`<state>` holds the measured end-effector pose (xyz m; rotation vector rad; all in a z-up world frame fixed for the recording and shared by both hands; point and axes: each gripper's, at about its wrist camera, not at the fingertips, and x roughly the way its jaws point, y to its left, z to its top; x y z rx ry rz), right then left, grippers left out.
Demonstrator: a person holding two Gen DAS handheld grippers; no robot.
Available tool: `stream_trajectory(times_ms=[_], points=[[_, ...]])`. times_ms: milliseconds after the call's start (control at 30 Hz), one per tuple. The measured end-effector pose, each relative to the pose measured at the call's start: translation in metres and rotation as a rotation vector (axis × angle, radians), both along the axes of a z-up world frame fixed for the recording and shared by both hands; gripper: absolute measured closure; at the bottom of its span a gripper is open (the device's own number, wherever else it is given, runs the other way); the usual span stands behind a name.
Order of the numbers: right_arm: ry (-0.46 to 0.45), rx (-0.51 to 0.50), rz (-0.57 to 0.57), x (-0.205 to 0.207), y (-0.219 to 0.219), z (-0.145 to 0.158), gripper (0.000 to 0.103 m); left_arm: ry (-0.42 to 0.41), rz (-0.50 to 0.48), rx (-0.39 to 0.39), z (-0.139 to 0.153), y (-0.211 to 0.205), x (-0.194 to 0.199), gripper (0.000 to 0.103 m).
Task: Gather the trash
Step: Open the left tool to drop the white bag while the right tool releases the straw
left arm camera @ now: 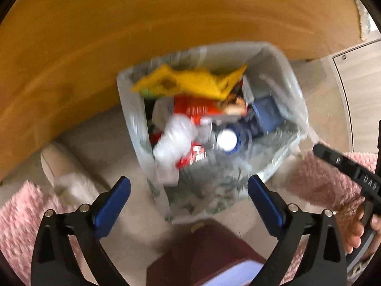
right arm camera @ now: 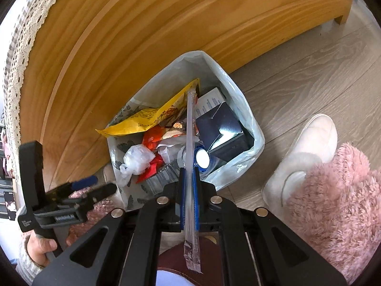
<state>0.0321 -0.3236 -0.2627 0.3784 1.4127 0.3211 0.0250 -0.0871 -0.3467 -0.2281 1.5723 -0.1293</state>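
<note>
A small bin lined with a white plastic bag [right arm camera: 240, 95] stands on the floor against a wooden panel. It holds a yellow wrapper [right arm camera: 145, 119], red wrappers, a dark box [right arm camera: 221, 124], crumpled plastic [right arm camera: 138, 159] and a bottle with a white cap [right arm camera: 202, 159]. My right gripper [right arm camera: 189, 176] is shut on a clear plastic-wrapped straw [right arm camera: 190, 128] that points over the bin. My left gripper [left arm camera: 189, 186] is open and empty just above the bin's near rim [left arm camera: 214, 202]; the left wrist view is blurred. The bin also shows there, with the yellow wrapper [left arm camera: 190, 83].
A wooden furniture panel [right arm camera: 142, 35] runs behind the bin. A white slipper [right arm camera: 304, 147] and pink fluffy fabric [right arm camera: 338, 202] lie at the right on the grey wood floor [right arm camera: 309, 71]. A maroon object [left arm camera: 207, 250] sits below the grippers.
</note>
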Motion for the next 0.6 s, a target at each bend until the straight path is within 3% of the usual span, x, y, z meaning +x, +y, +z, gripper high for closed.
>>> stream_trajectory(times_ms=[133, 367, 600], points=[[0.003, -0.006, 0.001, 0.000, 0.001, -0.002, 0.097, 0.086, 0.057, -0.058, -0.012, 0.008, -0.007, 0.008], [0.020, -0.008, -0.017, 0.004, 0.002, -0.004, 0.097, 0.131, 0.122, -0.080, -0.018, 0.018, -0.013, 0.008], [0.122, 0.060, -0.130, 0.023, -0.009, -0.017, 0.097, 0.129, 0.150, -0.079, -0.015, 0.018, -0.009, 0.008]])
